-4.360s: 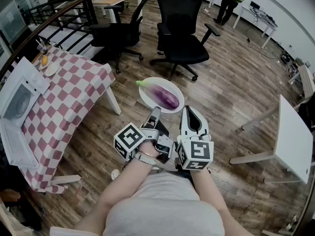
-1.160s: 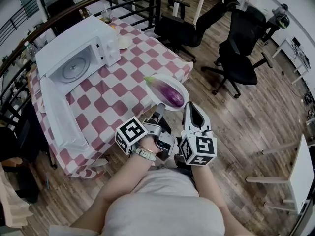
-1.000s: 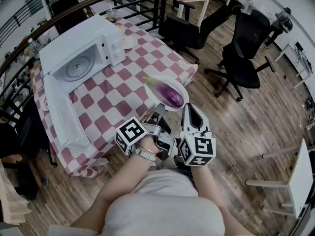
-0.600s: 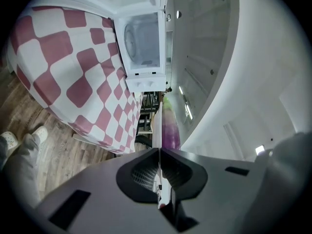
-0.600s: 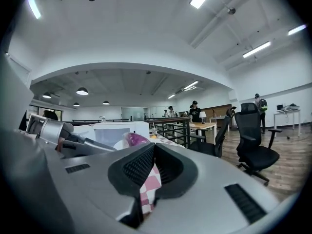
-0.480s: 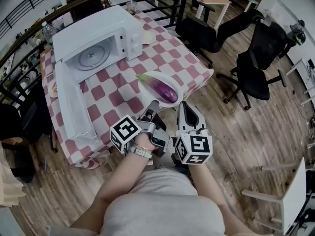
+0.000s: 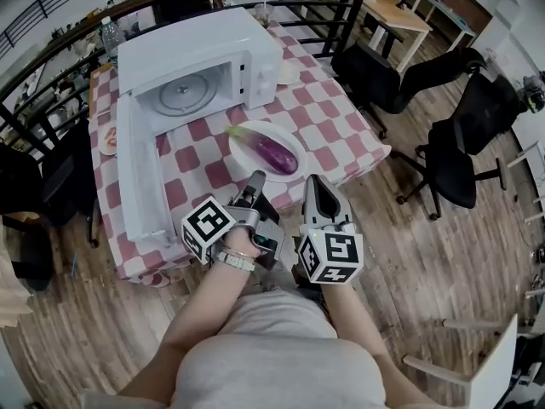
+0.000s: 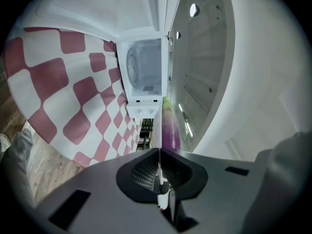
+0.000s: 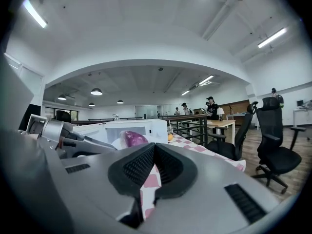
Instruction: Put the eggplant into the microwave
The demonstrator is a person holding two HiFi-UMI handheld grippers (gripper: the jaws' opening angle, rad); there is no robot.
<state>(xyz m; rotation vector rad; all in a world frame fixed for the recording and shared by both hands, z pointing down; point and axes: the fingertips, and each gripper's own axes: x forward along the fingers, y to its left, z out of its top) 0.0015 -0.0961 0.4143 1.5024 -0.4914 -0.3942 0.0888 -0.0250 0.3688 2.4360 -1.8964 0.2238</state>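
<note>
The eggplant [image 7: 274, 152] lies on the white plate [image 7: 285, 139], which now hangs over the checked table [image 7: 332, 118] before the open microwave [image 7: 196, 45], no longer over the floor [image 7: 443, 254]. My left gripper [image 7: 254, 179] stays clamped on its rim, and my right gripper [image 7: 311, 183] is closed and empty beside it. I judge only the reach inside remains.

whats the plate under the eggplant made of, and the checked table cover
Plate: probably glazed ceramic, maybe melamine. It is plain white and smooth, with a thin rim.
Tablecloth: looks like woven fabric, possibly vinyl. It has matte red-and-white checks and hangs softly over the table edge.
</note>
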